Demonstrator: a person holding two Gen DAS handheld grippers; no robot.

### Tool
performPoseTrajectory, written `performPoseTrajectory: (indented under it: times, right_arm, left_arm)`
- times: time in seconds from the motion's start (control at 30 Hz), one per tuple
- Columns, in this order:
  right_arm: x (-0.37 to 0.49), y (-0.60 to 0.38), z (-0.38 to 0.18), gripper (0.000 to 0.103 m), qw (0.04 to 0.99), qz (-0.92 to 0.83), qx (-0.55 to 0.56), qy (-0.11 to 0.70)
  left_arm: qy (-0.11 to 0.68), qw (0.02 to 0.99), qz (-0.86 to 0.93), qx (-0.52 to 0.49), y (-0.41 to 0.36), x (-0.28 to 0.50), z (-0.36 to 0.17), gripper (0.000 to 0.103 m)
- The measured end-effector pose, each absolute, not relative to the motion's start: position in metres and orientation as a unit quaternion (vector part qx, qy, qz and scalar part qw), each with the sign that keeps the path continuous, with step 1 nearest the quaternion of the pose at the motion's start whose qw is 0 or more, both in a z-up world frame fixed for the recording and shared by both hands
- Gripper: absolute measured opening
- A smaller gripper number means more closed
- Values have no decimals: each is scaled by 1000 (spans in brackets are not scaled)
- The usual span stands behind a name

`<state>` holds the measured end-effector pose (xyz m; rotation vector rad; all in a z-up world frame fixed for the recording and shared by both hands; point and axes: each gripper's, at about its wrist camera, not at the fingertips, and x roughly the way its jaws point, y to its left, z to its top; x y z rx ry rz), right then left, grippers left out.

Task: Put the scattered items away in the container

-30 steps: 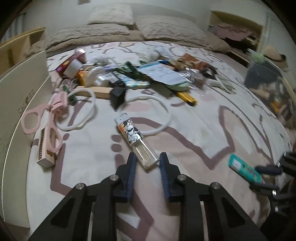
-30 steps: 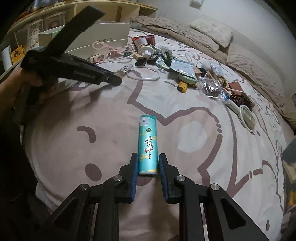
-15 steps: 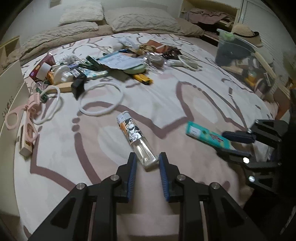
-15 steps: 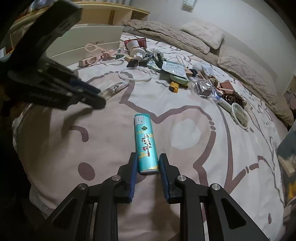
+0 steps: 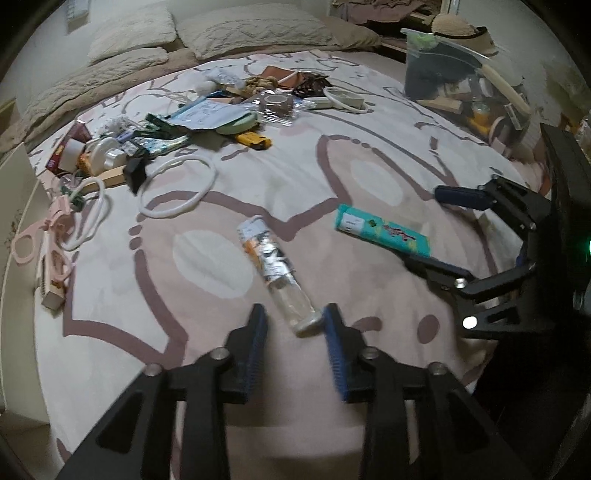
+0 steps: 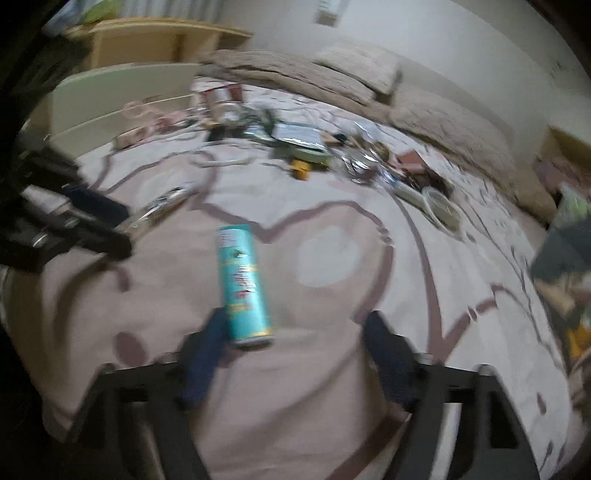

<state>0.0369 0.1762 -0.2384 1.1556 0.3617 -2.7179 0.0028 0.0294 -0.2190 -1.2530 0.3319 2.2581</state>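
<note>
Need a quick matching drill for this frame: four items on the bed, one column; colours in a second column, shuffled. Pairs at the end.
Items:
1. lighter by the right gripper
2. lighter ahead of the left gripper
3. ring on the bedspread
4. scissors at the left edge

Colours:
A. pink
B. teal
C. white
D. clear body, orange print

Pairs: 1-B, 2-D, 3-C, 4-A

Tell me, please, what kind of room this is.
Most likely a bedroom: a wide bed with a pink patterned cover, beige textured pillows at its head, and light wooden shelves beside it.
</note>
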Motion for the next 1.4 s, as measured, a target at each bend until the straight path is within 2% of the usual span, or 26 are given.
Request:
performPoseTrajectory:
  times: [0.07, 0.2, 0.63, 0.73, 0.93, 1.13, 1.4]
  right_arm:
    - [35, 184, -239, 82, 89, -910, 395, 89]
    - [36, 182, -239, 85, 84, -912, 388, 99]
    - [36, 180, -235, 86, 84, -908, 391, 126]
    - [35, 180, -235, 86, 83, -907, 391, 131]
    - [33, 185, -234, 92, 75, -907, 394, 131]
    - [31, 187, -233, 92, 76, -903, 400, 138]
    - [29, 190, -233, 93, 75, -902, 402, 140]
  left_arm:
    - [131, 256, 839, -461, 29, 2, -220, 51]
    - [136, 237, 844, -461, 24, -1, -220, 60]
    - [106, 164, 863, -466, -18, -24, -223, 62]
    - [87, 142, 871, -462, -27, -29, -223, 65]
    - [35, 114, 882, -456, -44, -41, -225, 65]
    - [10, 85, 890, -448, -54, -51, -226, 66]
    - [14, 75, 894, -442, -53, -55, -229, 77]
